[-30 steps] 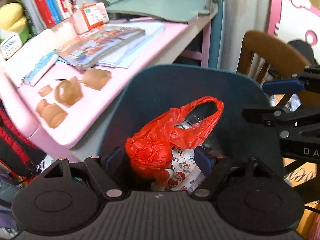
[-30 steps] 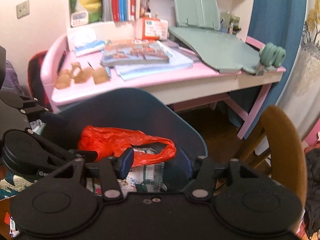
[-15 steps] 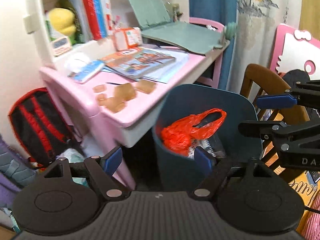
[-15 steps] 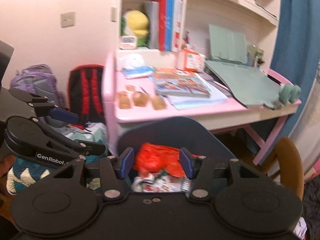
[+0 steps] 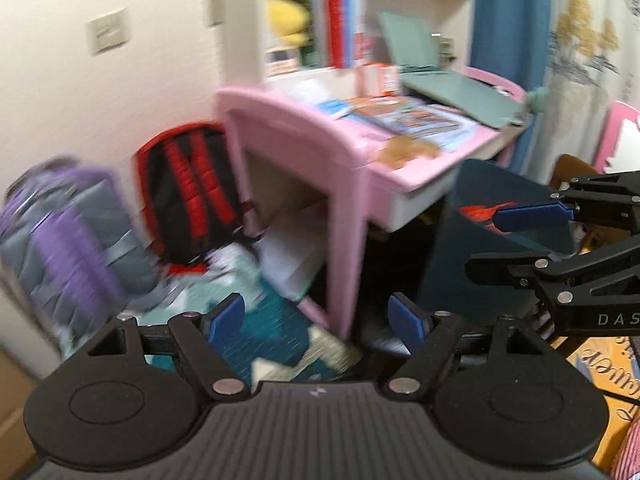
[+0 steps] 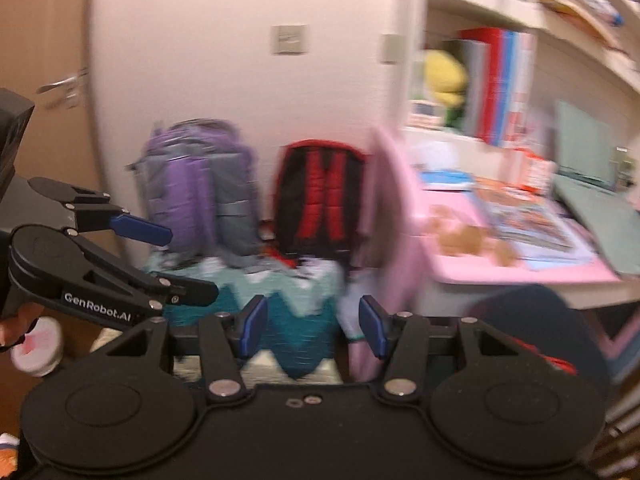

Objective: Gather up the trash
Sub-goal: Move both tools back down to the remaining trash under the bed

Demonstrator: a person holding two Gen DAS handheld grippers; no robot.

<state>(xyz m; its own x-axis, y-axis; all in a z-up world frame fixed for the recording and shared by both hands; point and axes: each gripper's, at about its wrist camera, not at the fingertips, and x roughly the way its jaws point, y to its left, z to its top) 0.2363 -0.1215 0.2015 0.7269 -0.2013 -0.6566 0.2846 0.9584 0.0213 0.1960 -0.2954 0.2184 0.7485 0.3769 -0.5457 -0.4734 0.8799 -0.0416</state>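
Blur smears both views, so we read only the larger shapes. Our left gripper (image 5: pixel 316 320) holds its blue pads spread wide with nothing between them, over a teal patterned rug (image 5: pixel 280 320) and the foot of the pink desk (image 5: pixel 304 140). Our right gripper (image 6: pixel 312 326) is spread as well, also empty, with the same rug (image 6: pixel 296 312) showing in its gap.

We see the trash, a red bag (image 5: pixel 480 212), inside the dark blue bin (image 5: pixel 460 248), which stands on the floor just beside the desk's near end; in the left view only a sliver of red shows above the rim, partly hidden by the right gripper's blue pad (image 5: pixel 532 218). In the right view the bin (image 6: pixel 532 312) sits at the lower right below the desk edge (image 6: pixel 520 272), with a strip of the red bag (image 6: pixel 556 362) just visible behind our gripper's body.

Against the wall to the left of the desk we see a red-and-black backpack (image 6: pixel 324 200) and, beside it, a purple backpack (image 6: pixel 200 184). On the desk lie picture books (image 6: pixel 524 216), a green board (image 5: pixel 456 96) and some brown pieces (image 6: pixel 464 238) near the front edge. Shelves above hold upright books (image 6: pixel 496 84) and a yellow plush (image 6: pixel 444 76)
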